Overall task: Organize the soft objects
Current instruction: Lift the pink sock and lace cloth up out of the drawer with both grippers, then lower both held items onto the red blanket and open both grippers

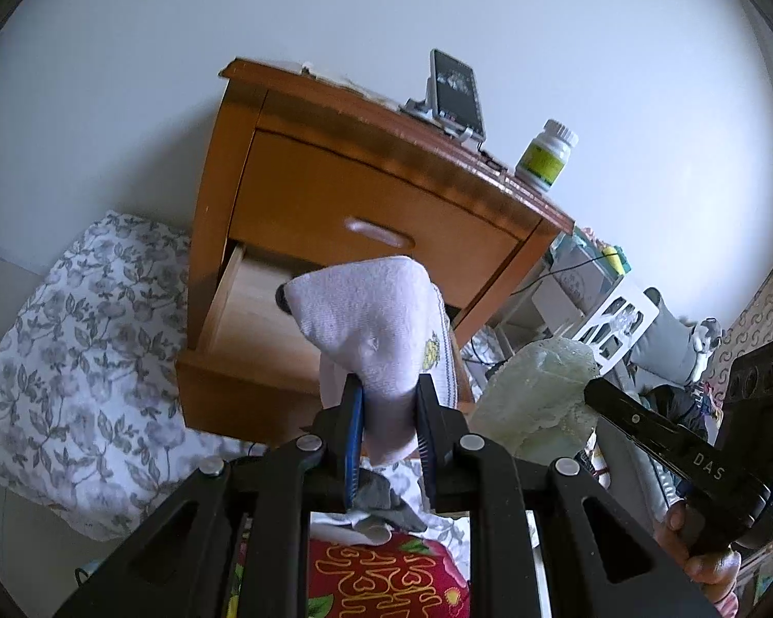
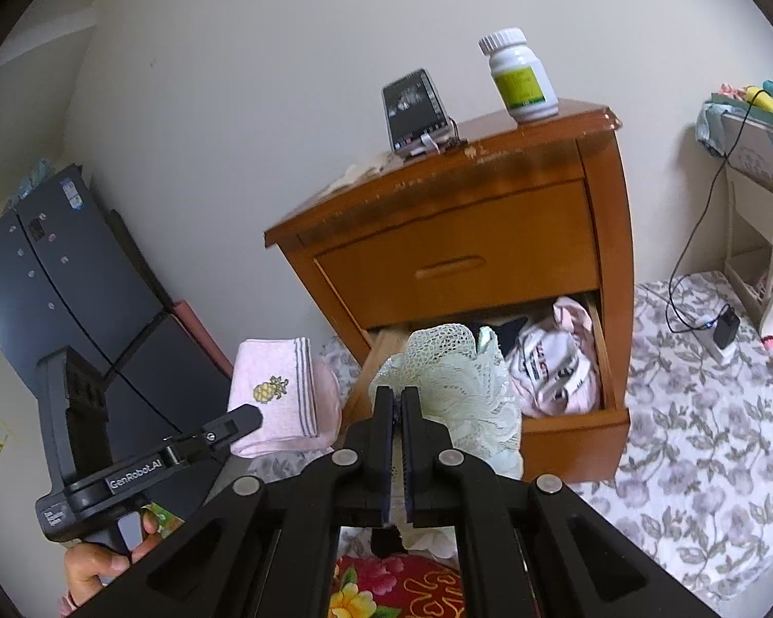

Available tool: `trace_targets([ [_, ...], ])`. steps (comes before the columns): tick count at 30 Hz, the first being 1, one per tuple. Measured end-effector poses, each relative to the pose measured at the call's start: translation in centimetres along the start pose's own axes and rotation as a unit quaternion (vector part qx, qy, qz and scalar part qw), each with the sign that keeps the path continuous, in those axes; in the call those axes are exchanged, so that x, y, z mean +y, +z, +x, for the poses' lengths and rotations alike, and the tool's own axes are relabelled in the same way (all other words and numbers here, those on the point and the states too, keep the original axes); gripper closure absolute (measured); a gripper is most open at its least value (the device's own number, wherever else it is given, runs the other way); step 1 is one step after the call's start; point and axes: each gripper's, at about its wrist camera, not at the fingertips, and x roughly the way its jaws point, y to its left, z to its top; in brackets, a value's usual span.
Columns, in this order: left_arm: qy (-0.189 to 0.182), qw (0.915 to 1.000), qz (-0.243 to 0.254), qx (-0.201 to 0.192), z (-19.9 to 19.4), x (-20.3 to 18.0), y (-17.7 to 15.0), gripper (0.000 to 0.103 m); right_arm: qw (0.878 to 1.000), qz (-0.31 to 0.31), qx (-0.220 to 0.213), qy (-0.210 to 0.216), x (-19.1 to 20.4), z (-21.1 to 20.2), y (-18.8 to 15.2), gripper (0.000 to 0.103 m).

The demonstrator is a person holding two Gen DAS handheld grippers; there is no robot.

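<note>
My left gripper (image 1: pixel 389 391) is shut on a folded white sock (image 1: pixel 376 314) with a yellow pineapple print, held up in front of the open lower drawer (image 1: pixel 247 304) of a wooden nightstand (image 1: pixel 366 195). My right gripper (image 2: pixel 399 401) is shut on a pale green lace cloth (image 2: pixel 458 386), which hangs before the same drawer (image 2: pixel 567 422). That drawer holds pink and white clothes (image 2: pixel 556 365). In the right wrist view the pineapple sock (image 2: pixel 278 391) and the left gripper (image 2: pixel 247 419) appear at the left; in the left wrist view the lace cloth (image 1: pixel 536 396) is at the right.
A phone on a stand (image 2: pixel 415 110) and a white pill bottle (image 2: pixel 520 77) stand on the nightstand top. Floral bedding (image 2: pixel 695 401) surrounds its base, with a red embroidered cover (image 1: pixel 386 582) below me. A dark cabinet (image 2: pixel 51 278) is left, a white shelf (image 2: pixel 757 216) with a cable right.
</note>
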Motion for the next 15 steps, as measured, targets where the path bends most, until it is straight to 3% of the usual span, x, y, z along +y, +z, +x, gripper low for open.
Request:
trace_targets([
  [15, 0.024, 0.9950, -0.022, 0.094, 5.7, 2.7, -3.8, 0.083, 0.994, 0.035, 0.093, -0.033, -3.3, 5.6, -4.5, 0.100],
])
